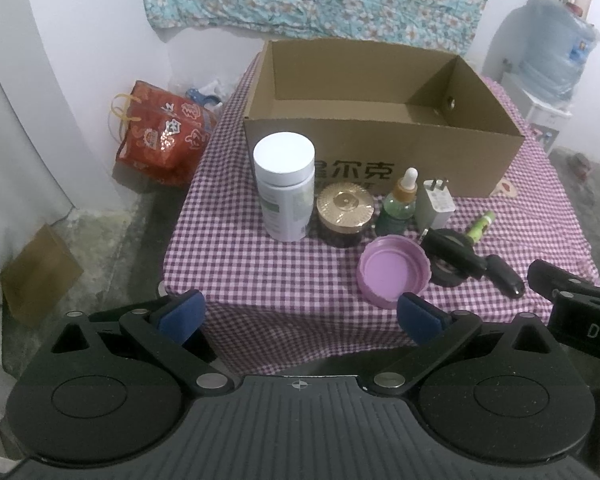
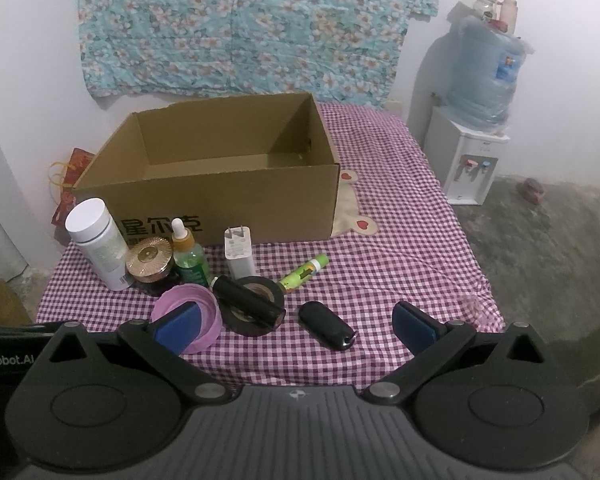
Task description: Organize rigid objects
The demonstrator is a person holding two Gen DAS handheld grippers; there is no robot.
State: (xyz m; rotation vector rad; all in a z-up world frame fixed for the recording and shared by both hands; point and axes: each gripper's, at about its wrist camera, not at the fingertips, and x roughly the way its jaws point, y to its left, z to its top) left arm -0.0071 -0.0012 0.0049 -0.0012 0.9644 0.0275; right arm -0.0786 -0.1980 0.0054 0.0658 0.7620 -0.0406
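Note:
An open cardboard box (image 1: pixel 380 148) (image 2: pixel 204 204) stands empty on the checked table. In front of it stand a white bottle (image 1: pixel 285 188) (image 2: pixel 98 244), a gold-lidded jar (image 1: pixel 345 214) (image 2: pixel 150 264), a green dropper bottle (image 1: pixel 400 204) (image 2: pixel 189 256) and a white charger (image 1: pixel 436 204) (image 2: pixel 240 256). Nearer lie a purple lid (image 1: pixel 394 272) (image 2: pixel 188 320), a black tape roll (image 1: pixel 454 262) (image 2: pixel 252 308) with a black tube on it, a green stick (image 1: pixel 480 228) (image 2: pixel 304 274) and a black key fob (image 1: pixel 504 280) (image 2: pixel 328 324). My left gripper (image 1: pixel 300 316) and right gripper (image 2: pixel 296 328) are open and empty, short of the table's near edge.
A red gift bag (image 1: pixel 164 132) sits on the floor left of the table. A water dispenser (image 2: pixel 476 120) stands to the right. A brown cardboard piece (image 1: pixel 40 276) leans at the left wall. Floral cloth hangs behind the box.

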